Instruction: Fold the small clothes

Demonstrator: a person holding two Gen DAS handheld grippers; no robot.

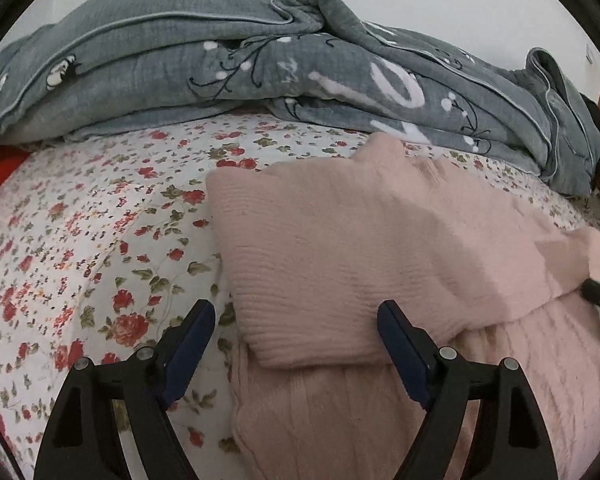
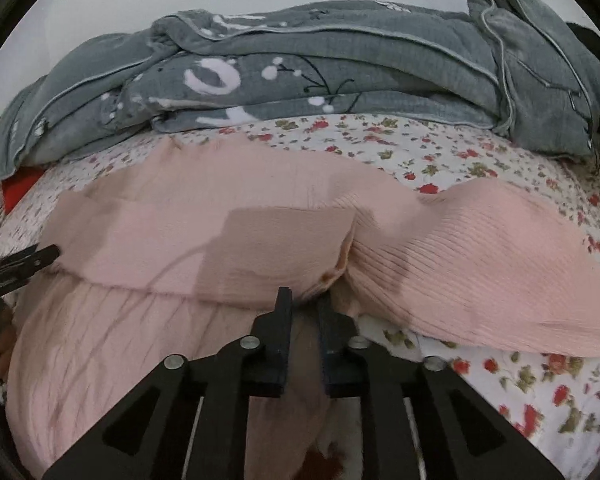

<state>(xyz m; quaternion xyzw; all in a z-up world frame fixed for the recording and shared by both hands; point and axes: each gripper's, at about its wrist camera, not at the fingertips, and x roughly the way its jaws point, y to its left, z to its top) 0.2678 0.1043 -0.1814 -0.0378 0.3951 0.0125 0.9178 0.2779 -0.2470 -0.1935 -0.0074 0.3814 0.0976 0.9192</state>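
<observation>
A pink ribbed knit sweater (image 1: pixel 340 248) lies on the floral bed sheet (image 1: pixel 80 240), its upper part folded down over a lighter pink lower part (image 1: pixel 360 412). My left gripper (image 1: pixel 296 320) is open and empty, its fingers just above the sweater's folded left edge. In the right wrist view the sweater (image 2: pixel 220 240) spreads across the bed, with a sleeve (image 2: pixel 480 272) to the right. My right gripper (image 2: pixel 305 300) is shut on the sweater's fabric at the fold near the sleeve joint. The left gripper's tip (image 2: pixel 32 258) shows at the left edge.
A rumpled grey quilt (image 1: pixel 260 64) with white flower print is piled along the back of the bed, also in the right wrist view (image 2: pixel 340 68). A red item (image 1: pixel 0 168) lies at the far left under the quilt. A white wall stands behind.
</observation>
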